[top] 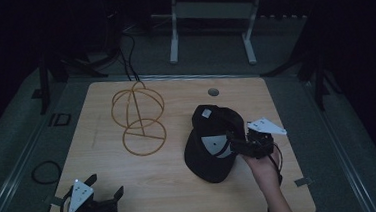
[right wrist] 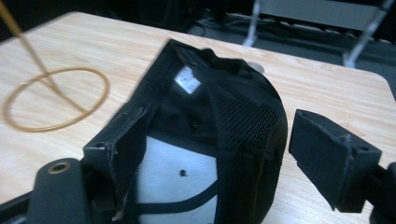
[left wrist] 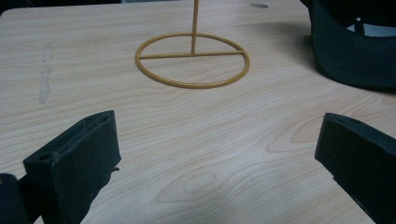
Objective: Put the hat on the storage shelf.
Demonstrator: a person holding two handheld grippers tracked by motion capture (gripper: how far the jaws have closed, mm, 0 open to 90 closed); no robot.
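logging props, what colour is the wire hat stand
Golden yellow wire stand, clearest in the left gripper view.

- Our left black two-jaw gripper (top: 107,192) sits low at the near left corner, its jaws spread wide apart and holding nothing, grey three-cornered plate on top.
- Our right black two-jaw gripper (top: 233,138) reaches forward from our right hand (top: 263,168), jaws parted.
- Our right forearm comes in from the bottom edge.
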